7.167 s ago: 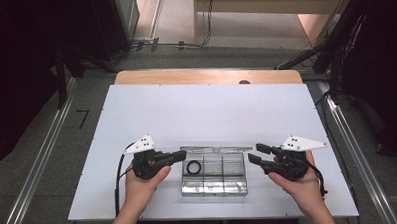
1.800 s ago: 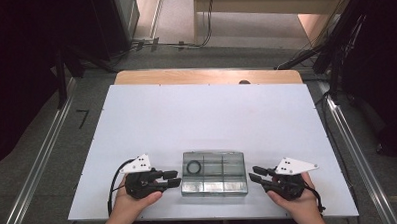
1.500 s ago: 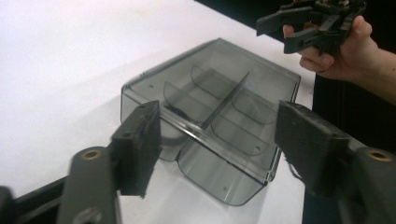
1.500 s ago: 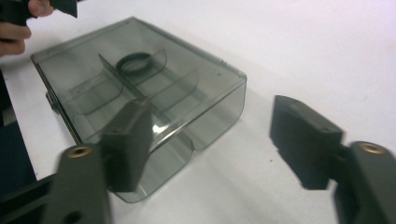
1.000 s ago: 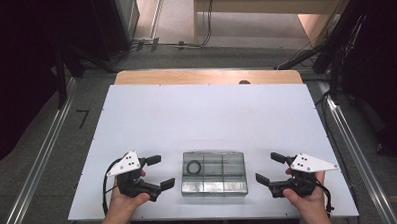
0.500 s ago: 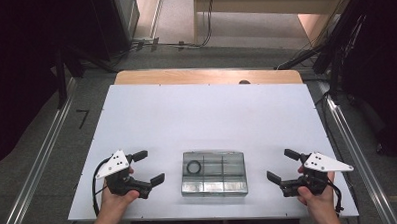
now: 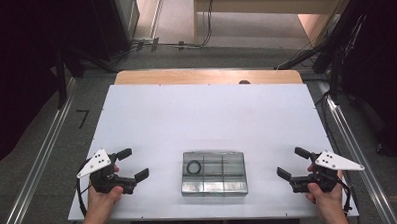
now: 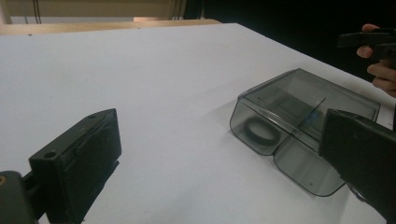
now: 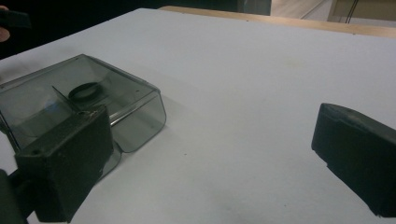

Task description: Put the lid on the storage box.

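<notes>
Two grippers flank a clear plastic box (image 7: 214, 172) near the front edge of the white table (image 7: 206, 111), both well apart from it. Left gripper (image 7: 132, 166) sits left of the box, jaws spread wide w/ nothing between them. Right gripper (image 7: 294, 163) sits right of the box; its jaws have just been opening and now stand wide, empty too. Box lies flat, lid shut, divided into compartments; a black ring (image 7: 194, 167) rests in the rear-left one.
</notes>
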Available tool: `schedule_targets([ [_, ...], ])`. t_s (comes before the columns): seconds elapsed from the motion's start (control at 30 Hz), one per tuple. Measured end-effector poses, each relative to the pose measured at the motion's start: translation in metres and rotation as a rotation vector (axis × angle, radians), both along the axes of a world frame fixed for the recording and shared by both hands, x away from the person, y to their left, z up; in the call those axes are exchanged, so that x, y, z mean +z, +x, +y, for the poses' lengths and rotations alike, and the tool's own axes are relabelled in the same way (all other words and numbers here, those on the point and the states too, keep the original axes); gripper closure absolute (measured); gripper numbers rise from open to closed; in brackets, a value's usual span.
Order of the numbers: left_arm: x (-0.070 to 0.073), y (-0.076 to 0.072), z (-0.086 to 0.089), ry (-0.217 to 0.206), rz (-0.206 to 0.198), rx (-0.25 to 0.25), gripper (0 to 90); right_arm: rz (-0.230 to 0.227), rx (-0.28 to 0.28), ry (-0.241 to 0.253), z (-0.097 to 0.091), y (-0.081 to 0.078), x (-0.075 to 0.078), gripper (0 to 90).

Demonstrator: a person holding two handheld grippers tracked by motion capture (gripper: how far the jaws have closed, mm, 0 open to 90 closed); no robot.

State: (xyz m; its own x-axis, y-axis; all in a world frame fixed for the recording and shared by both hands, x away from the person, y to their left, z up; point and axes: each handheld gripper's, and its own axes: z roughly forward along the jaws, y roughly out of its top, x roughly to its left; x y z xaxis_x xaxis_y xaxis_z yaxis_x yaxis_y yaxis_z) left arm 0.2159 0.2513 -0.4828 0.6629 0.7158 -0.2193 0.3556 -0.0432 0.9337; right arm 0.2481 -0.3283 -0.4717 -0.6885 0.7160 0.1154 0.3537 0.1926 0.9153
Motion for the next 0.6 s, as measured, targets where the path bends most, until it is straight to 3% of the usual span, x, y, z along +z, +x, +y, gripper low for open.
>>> schedule_targets([
  [0.6,-0.009,0.001,0.023,-0.011,0.01,0.051,0.2,0.009,-0.06,0.025,-0.027,0.006,-0.009,0.0],
])
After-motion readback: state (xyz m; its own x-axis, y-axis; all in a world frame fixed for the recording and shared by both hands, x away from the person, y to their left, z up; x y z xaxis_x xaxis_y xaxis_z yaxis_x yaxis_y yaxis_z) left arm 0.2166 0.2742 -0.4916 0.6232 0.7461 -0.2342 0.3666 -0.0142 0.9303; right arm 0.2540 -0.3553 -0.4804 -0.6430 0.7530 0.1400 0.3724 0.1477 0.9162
